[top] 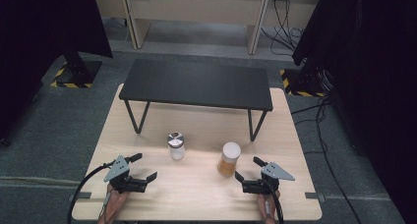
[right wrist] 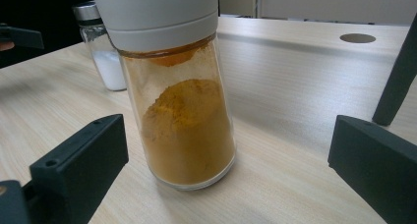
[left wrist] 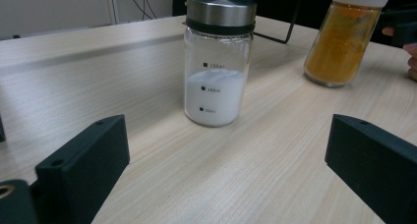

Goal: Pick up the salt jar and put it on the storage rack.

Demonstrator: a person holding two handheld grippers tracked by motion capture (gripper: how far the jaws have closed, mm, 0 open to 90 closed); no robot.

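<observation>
On the light wooden table (top: pixel 147 121), a glass jar of white powder with a metal lid (top: pixel 176 145) stands left of centre. To its right is a jar of orange powder with a white cap (top: pixel 229 159). My left gripper (top: pixel 146 166) rests open near the front left and points at the white-powder jar (left wrist: pixel 216 86), which is a short way ahead of its jaws (left wrist: pixel 228 135). My right gripper (top: pixel 247 168) is open at the front right. The orange jar (right wrist: pixel 182 126) stands upright just ahead of its jaws (right wrist: pixel 228 135), untouched.
A low black shelf on thin legs (top: pixel 196 84) spans the back half of the table, and one leg (right wrist: pixel 398 71) rises close on the right gripper's right. Farther back the tabletop has a round hole (right wrist: pixel 357 38). Cables run over the floor at right (top: pixel 324 135).
</observation>
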